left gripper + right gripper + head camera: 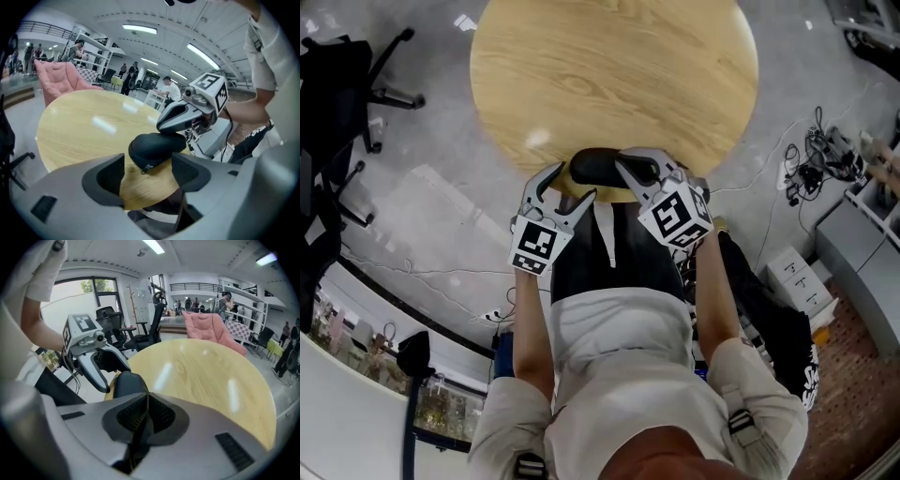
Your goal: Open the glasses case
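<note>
Left gripper (575, 181) low at the near rim of the table (609, 66), jaws wide apart and nothing between the pads, tips just beside the left end of the case (600, 167). Black case zipped shut, lying on the wood right at that near rim, zip pull hanging at the end facing the left gripper. Right gripper (628, 164) closed up, pads together with nothing visible between them, tip touching the top of the case toward its right end.

Round table in pale wood grain, glossy, streaked with light reflections.

Around it, seen from the head view: black chair (337, 75) at far left, shiny grey floor (441, 206), then a tangle of cables (820, 150) and white boxes (797, 277) at right.

Beyond the table, seen from the gripper views: a large open hall, pink armchair (58, 79) at the table's far side, white shelves (93, 51), people (133, 75) standing and sitting in the distance, long ceiling lights (138, 29), tall window (89, 287) behind the left gripper.
</note>
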### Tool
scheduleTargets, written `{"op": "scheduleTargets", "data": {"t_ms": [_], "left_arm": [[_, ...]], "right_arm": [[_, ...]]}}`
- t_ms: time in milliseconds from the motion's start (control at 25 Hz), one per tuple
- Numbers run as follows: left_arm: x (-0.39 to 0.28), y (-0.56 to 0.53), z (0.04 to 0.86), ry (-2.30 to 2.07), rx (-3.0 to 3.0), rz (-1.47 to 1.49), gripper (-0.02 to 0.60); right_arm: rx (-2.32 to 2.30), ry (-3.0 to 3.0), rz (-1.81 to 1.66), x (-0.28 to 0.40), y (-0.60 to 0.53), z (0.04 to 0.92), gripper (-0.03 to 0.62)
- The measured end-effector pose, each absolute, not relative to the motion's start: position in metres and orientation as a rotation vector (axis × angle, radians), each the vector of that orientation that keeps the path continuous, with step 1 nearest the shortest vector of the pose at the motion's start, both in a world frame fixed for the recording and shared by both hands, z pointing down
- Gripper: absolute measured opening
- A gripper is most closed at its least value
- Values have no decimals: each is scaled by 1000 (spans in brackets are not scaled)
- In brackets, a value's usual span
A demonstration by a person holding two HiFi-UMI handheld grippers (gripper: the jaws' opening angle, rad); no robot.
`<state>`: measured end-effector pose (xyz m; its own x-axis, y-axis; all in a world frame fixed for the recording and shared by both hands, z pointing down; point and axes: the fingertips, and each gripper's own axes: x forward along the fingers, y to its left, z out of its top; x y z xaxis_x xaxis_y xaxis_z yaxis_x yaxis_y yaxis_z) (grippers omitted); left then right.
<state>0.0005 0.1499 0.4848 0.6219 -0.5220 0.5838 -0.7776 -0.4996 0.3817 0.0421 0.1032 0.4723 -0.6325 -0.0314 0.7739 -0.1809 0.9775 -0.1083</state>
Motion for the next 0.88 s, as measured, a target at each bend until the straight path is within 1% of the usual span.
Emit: {"op": "scheduleTargets", "data": {"t_ms": [120, 240, 280, 360, 480, 520, 720, 880], "left_arm": [[2, 154, 483, -1026, 2180, 458, 316], [1, 157, 487, -1037, 2157, 458, 316], [0, 158, 488, -1039, 2154, 463, 316], [0, 159, 490, -1039, 2155, 472, 316], [0, 161, 493, -1030, 2162, 490, 316], [1, 161, 494, -1024, 2164, 496, 316], [3, 168, 496, -1000, 2169, 522, 316], [4, 177, 500, -968, 2206, 592, 316]], "right_arm": [[49, -2234, 200, 41, 116, 472, 29], [4, -2227, 190, 38, 121, 472, 31], [-14, -2225, 191, 36, 122, 472, 42], [-60, -2218, 193, 34, 125, 472, 92], [-122, -2206, 202, 33, 128, 471, 144], [-140, -2203, 210, 33, 129, 470, 153], [-209, -2204, 283, 34, 138, 468, 157], [-285, -2200, 355, 33, 150, 467, 184]]}}
